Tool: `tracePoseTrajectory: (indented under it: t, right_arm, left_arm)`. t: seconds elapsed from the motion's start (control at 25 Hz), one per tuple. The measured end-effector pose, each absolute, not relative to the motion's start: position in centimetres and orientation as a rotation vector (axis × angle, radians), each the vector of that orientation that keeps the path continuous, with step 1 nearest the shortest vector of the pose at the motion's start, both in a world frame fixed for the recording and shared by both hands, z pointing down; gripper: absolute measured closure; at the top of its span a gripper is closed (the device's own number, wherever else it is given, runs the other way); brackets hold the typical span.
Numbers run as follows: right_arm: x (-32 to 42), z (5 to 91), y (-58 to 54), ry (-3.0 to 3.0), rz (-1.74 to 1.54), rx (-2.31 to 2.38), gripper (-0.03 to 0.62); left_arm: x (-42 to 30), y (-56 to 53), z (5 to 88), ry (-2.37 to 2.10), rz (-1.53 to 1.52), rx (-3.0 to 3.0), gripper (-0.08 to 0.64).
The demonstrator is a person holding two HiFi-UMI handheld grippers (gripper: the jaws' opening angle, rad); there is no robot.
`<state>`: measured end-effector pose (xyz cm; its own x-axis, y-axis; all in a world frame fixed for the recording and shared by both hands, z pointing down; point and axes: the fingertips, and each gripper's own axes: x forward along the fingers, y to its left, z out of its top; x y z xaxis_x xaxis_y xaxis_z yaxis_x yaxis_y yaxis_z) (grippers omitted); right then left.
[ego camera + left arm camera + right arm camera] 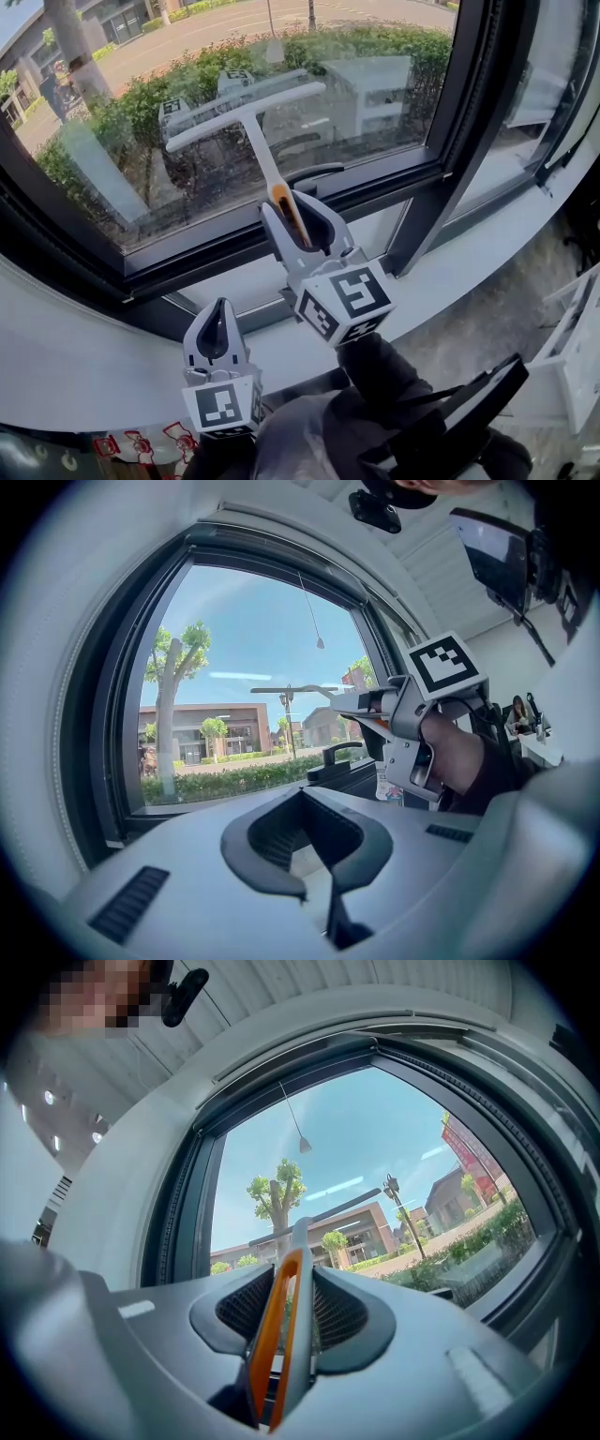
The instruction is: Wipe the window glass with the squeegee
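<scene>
The right gripper [298, 211] has its jaws clenched on the orange-and-white handle of the squeegee [246, 108], whose blade lies against the window glass [375, 66]; the left gripper [219, 309], jaws closed and empty, hangs lower over the sill [84, 356]

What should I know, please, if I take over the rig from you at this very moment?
Right gripper: shut on the squeegee handle, blade up at the window glass; contact unclear.
Left gripper: shut, empty, low over the sill, away from the glass.
Done: squeegee is gripped and held up to the pane. How much is wiped cannot be told.
Left: draw the blade across the glass.
</scene>
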<state>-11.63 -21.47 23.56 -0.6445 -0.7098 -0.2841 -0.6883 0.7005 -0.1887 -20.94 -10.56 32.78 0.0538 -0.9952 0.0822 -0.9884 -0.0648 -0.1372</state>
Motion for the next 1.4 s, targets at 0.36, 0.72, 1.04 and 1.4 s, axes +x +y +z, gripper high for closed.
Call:
tracePoseTrajectory:
  t: [0.36, 0.72, 1.04, 1.4]
  right_arm:
    - [-11.4, 25.5, -21.5, 2.593, -0.13, -1.11, 0.465]
    - [-11.2, 27.0, -21.4, 2.604, -0.164, -1.119, 0.465]
    - [-11.1, 28.2, -21.4, 2.612, -0.188, -1.127, 0.465]
    - [-10.8, 29.9, -21.3, 2.629, -0.227, -1.146, 0.465]
  left_arm:
    - [-20.5, -10.9, 32.9, 2.103, -0.259, -2.26, 0.561]
    - [-20.3, -11.3, 33.2, 2.089, -0.281, -2.273, 0.561]
    - [-20.0, -11.8, 33.7, 2.073, -0.294, -2.289, 0.561]
    - [-19.3, -12.2, 34.2, 2.048, -0.319, -2.32, 0.561]
